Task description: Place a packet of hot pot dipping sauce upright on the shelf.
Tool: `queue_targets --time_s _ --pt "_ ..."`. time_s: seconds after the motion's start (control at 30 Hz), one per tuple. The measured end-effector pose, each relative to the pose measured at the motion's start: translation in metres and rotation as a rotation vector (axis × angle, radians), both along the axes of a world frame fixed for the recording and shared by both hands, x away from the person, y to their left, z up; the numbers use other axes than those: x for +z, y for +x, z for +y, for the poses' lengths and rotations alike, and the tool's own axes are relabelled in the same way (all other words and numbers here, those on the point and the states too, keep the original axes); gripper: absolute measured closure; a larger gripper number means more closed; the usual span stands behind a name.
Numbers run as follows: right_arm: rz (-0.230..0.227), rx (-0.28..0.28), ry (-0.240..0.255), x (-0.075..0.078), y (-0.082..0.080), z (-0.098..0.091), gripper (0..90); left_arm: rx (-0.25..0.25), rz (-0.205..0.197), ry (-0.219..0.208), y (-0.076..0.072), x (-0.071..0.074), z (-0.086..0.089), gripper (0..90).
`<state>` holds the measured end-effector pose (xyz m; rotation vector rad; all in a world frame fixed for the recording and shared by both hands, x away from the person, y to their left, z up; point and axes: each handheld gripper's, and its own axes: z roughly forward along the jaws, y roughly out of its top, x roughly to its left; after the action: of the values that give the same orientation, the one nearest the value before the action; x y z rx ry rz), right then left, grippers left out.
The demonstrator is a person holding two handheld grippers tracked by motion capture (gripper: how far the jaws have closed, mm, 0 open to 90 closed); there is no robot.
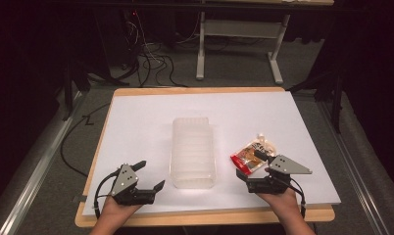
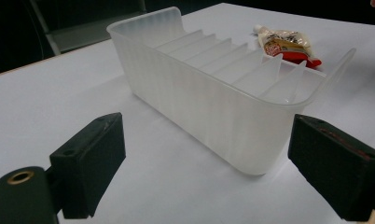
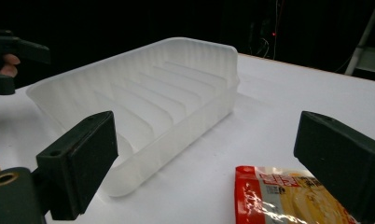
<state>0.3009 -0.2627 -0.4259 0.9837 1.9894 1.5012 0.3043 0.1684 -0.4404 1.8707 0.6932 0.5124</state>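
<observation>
The table [image 1: 136,127] in front of me is the biggest thing here, a white top with a wooden edge showing along the near and left sides. Beyond it the floor is grey, with a tangle of cables [image 1: 153,61] and the white legs of another table [image 1: 239,46] at the back.

In the middle of my table stands a long clear plastic bin [image 1: 193,152], open at the top, with ribs running across its floor (they look like low dividers from my left gripper view). It runs lengthwise away from me, one short end near my edge of the table.

To the right of the bin, apart from it, lies a snack packet [image 1: 251,155], flat on the table, red at the near end with a pale printed middle and a clear, crinkled far end. In my right gripper view its red corner sits low between my jaws.

My left gripper [image 1: 150,175] sits near the table's front left, left of the bin's near end and not touching it, its fingers spread wide with nothing between them. My right gripper [image 1: 250,163] is at the front right, fingers also wide apart, one on either side of the packet's near end; I cannot tell whether either finger touches it.
</observation>
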Motion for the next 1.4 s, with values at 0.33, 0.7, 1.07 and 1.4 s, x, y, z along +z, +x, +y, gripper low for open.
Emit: queue_targets --time_s 0.33,0.7,1.07,1.4 --pt "0.007 -0.037 0.027 -0.002 0.003 -0.012 6.5 0.001 0.002 0.007 0.001 -0.001 -0.001 11.7" --pt "0.022 -0.048 0.018 -0.003 0.008 -0.016 7.9 0.0 0.002 0.004 0.002 -0.001 -0.001 11.7" --pt "0.063 -0.146 -0.001 -0.01 0.024 -0.038 13.5 -0.006 0.005 0.008 0.002 -0.001 -0.002 11.7" --pt "0.169 -0.263 -0.009 -0.022 0.048 -0.064 18.8 -0.008 0.006 0.005 0.002 -0.001 -0.001 11.7"
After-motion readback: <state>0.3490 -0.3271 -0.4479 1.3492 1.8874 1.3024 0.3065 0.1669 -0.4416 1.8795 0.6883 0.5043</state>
